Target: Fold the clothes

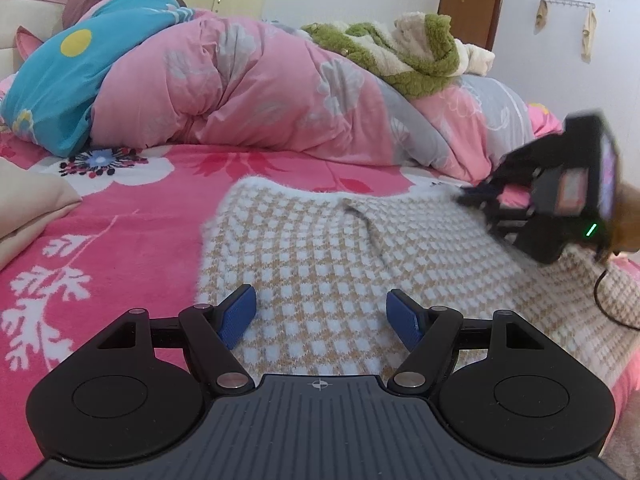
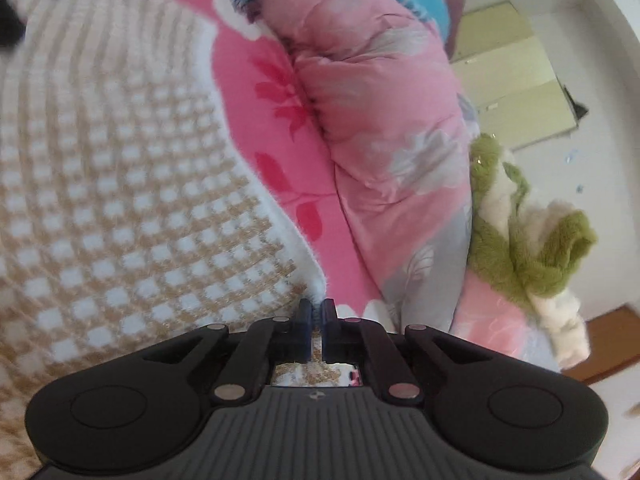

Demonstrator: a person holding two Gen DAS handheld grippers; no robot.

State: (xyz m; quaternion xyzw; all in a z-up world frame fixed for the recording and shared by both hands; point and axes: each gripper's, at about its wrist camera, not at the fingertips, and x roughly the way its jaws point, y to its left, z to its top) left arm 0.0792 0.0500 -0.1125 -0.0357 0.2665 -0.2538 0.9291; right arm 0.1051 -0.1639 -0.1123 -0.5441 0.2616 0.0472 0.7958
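Observation:
A tan and white checked knit garment [image 1: 320, 256] lies spread on the pink flowered bed sheet [image 1: 120, 216]. My left gripper [image 1: 320, 316] is open, its blue pads apart just above the garment's near part, holding nothing. My right gripper [image 2: 318, 312] is shut on the white fuzzy edge of the same garment [image 2: 120, 208] at its corner. In the left wrist view the right gripper [image 1: 476, 200] shows blurred at the garment's far right edge.
A rumpled pink and grey quilt [image 1: 256, 92] lies across the back of the bed, with a blue pillow [image 1: 72, 68] at the left and a green and cream fleece [image 1: 408, 52] on top. A folded cream cloth [image 1: 28, 208] sits at the left edge.

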